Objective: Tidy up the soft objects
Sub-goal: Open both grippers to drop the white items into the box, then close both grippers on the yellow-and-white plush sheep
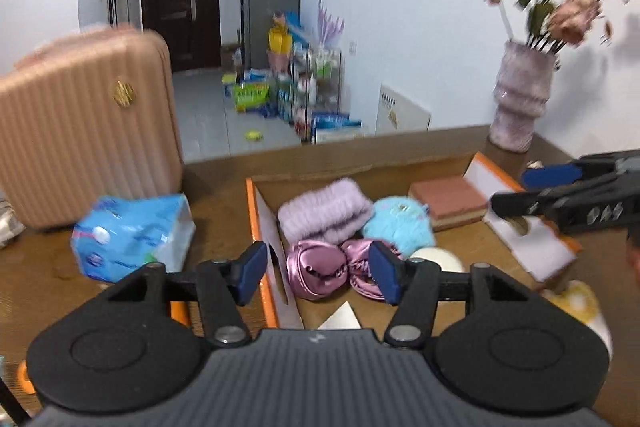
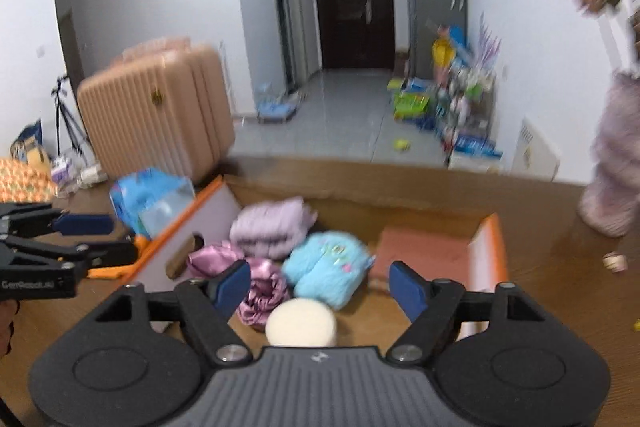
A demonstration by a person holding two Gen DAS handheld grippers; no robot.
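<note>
both my tools are up over the cardboard box [image 1: 420,163] right now, and both are spread wide with nothing between the pads. left tool [image 1: 318,273] hangs over the box's left wall, right tool [image 2: 320,287] over the near middle.

inside the box: a lilac knitted bundle [image 1: 326,213] at the back, a fluffy blue plush [image 1: 400,223] just beside it, a shiny pink satin piece [image 1: 320,269] bunched in front, a cream round puff [image 2: 300,323] closest to my right tool, and a terracotta sponge block [image 1: 446,197] off to the right side.

all of this looks light and squashy, i reckon. the satin will likely be slippery, so i'd pinch a thick fold of it, not a single layer. the plush and the knit should compress a lot, so i'd bite deep into the middle of the bulk. the puff i'd take across its sides; the sponge block across its short edges.

outside the box, a blue tissue pack [image 1: 132,237] lies on the tabletop [image 1: 52,275] to the left, apart from the box, and something pale yellow [image 1: 576,301] sits by the right wall, too blurred to name.

the tabletop is brown wood. a pink suitcase [image 1: 84,135] and a vase of flowers [image 1: 520,99] stand on it at the far corners; beyond are a grey tiled floor and a dark door.
</note>
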